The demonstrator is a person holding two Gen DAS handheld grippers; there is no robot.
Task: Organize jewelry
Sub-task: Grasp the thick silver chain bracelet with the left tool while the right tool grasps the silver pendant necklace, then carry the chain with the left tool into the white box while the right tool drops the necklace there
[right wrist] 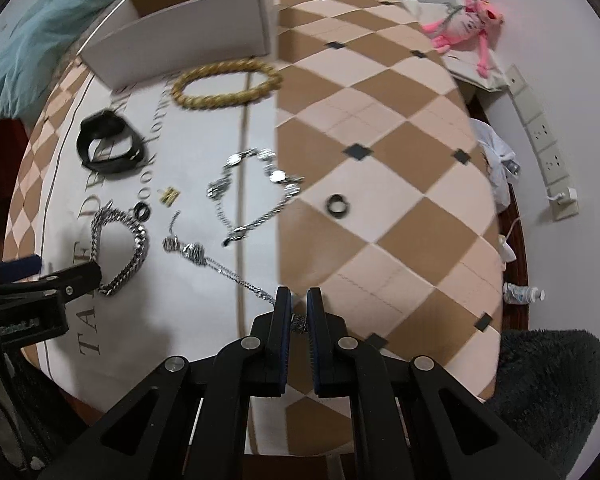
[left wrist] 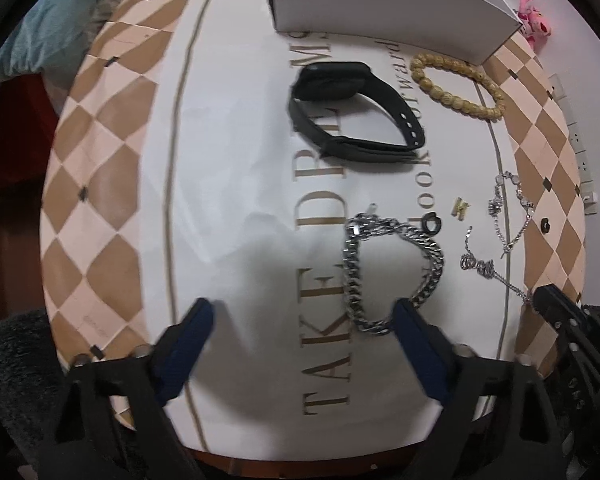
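Jewelry lies on a white and tan checkered cloth (left wrist: 112, 168). My left gripper (left wrist: 302, 312) is open, its right finger touching the near end of a thick silver chain bracelet (left wrist: 354, 272). My right gripper (right wrist: 299, 308) is shut on the end of a thin silver necklace (right wrist: 228, 272) that trails back to a coiled pendant (right wrist: 188, 250). A black watch (left wrist: 340, 100), a wooden bead bracelet (left wrist: 456, 84), a silver link bracelet (right wrist: 256, 192), a small gold piece (left wrist: 460, 208) and two black rings (left wrist: 432, 222) (right wrist: 337, 205) lie further out. An open white box (left wrist: 380, 4) stands at the far side.
A pink plush toy (right wrist: 468, 20) lies on a bag beyond the cloth at the right. A power strip (right wrist: 540, 136) runs along the wall. A dark fuzzy rug (right wrist: 548, 392) lies near right. Teal fabric (right wrist: 40, 28) lies far left.
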